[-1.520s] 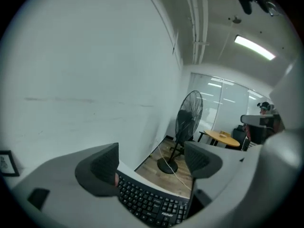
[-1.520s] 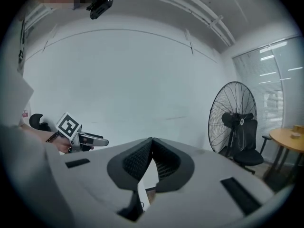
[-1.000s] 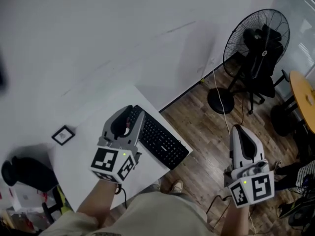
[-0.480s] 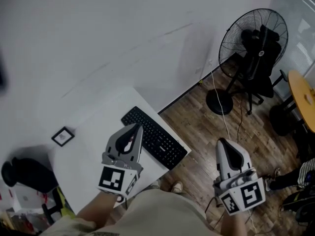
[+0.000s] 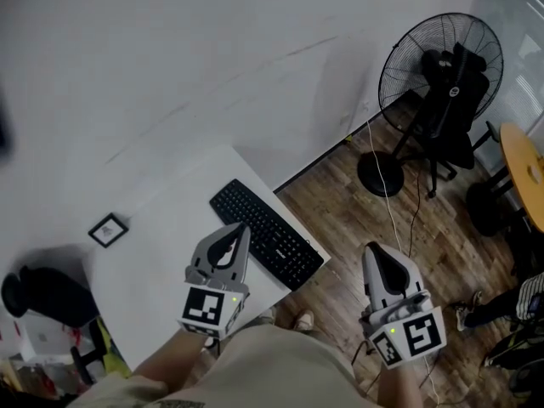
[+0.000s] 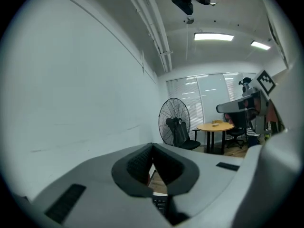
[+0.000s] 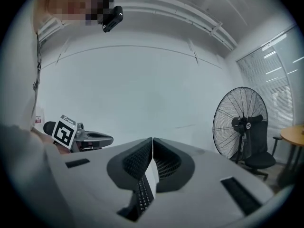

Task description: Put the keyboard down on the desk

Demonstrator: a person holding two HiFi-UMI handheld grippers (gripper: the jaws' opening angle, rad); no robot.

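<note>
With the keyboard flat on the desk, we retract the left gripper, jaws just closed empty, and the right gripper, shut empty, straight back from the keyboard.

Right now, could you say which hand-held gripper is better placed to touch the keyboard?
Left, probably. The left hand-held gripper sits over the desk, beside the keyboard; the right hand-held gripper is out over the floor, apart from it. Both are shut.
</note>
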